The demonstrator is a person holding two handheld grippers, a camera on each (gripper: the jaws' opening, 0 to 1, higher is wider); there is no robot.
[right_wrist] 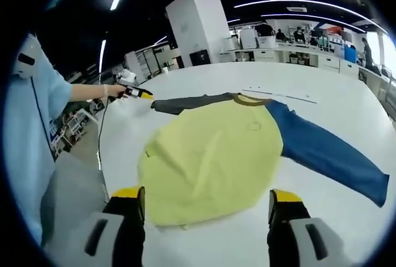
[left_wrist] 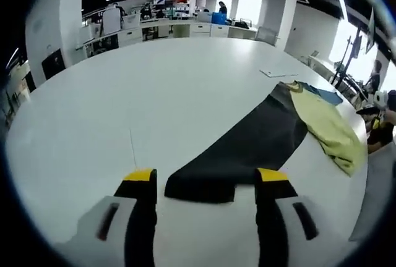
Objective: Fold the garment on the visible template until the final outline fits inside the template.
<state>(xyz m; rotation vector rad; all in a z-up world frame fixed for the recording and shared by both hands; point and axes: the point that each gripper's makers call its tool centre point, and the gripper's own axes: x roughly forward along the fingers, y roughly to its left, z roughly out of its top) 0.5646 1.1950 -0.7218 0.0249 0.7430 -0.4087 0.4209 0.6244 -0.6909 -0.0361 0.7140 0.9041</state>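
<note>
Left tool (left_wrist: pixel 206 175): yellow-tipped black jaws stand apart over the counter, nothing between them; the end of the dark sleeve lies just ahead of the gap.
Dark sleeve (left_wrist: pixel 247 146): soft charcoal cloth, a long flat band with a square cuff end, running away to the right toward the shirt body.
Shirt (right_wrist: pixel 210 156): pale yellow body, limp and lightly creased, rounded outline, spread flat on the counter in the right gripper view; darker band at the collar.
Blue sleeve (right_wrist: pixel 328 152): stretched out flat to the right of the body, tapering to its cuff.
Right tool (right_wrist: pixel 210 200): jaws apart, empty, one on each side of the shirt's near hem.
Hard to make out: a template outline cannot be told on the counter; thin marks beyond the collar are too small to read.
Counter (left_wrist: pixel 154 94): broad, smooth, white, matte.
Person: light blue sleeve (right_wrist: pixel 37 112) at the left edge of the right gripper view, arm reaching to the dark sleeve's end.
Room: open office with desks, white columns, strip ceiling lights.
</note>
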